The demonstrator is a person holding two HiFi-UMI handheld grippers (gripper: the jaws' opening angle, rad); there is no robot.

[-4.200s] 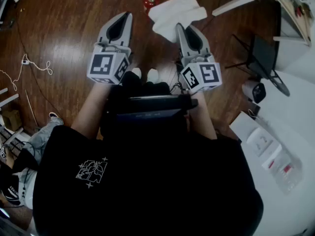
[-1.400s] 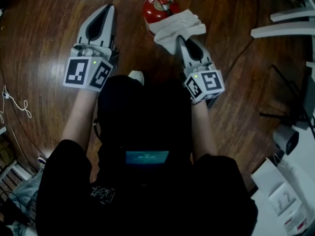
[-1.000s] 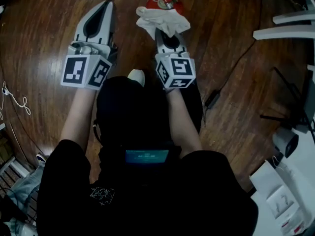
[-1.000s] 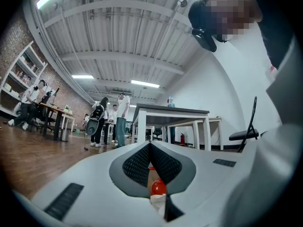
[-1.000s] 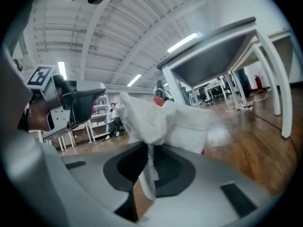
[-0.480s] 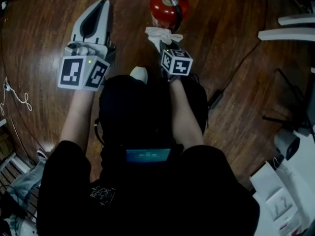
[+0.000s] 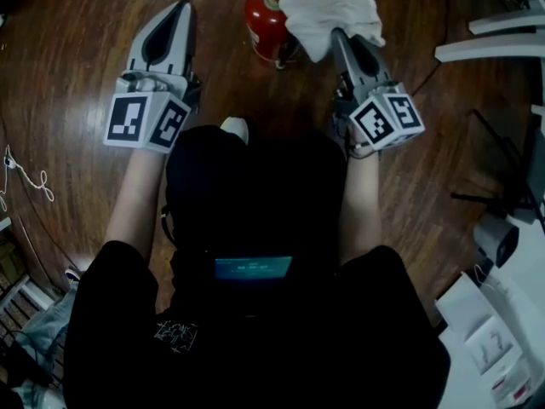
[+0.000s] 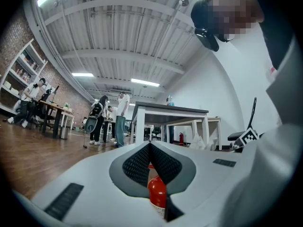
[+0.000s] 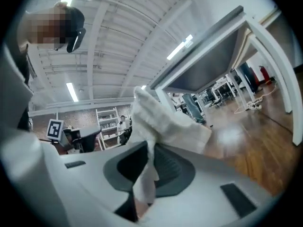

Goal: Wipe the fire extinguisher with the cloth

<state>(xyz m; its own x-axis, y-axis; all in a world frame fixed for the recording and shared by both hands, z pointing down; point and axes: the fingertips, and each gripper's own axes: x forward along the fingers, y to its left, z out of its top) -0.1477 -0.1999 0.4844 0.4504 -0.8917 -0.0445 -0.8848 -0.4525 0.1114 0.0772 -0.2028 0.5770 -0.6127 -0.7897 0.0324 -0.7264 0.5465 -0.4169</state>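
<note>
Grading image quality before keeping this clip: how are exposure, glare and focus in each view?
Head view: dim, the person's dark clothes nearly featureless, the white cloth brightest, sheen on the wooden floor. Left gripper view: heavy fisheye, black corners, ceiling lights blown out. Right gripper view: tilted, the cloth in the right gripper soft so near the lens, a glare patch on the floor.

Head view steeply down; gripper views close behind their jaws, upward; cloth (image 7: 334, 14) in head and right gripper views.

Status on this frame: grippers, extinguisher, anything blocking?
Left gripper jaws together, off to the side. Right gripper shut on cloth, held beside extinguisher. Extinguisher upright on floor, nothing blocking.
</note>
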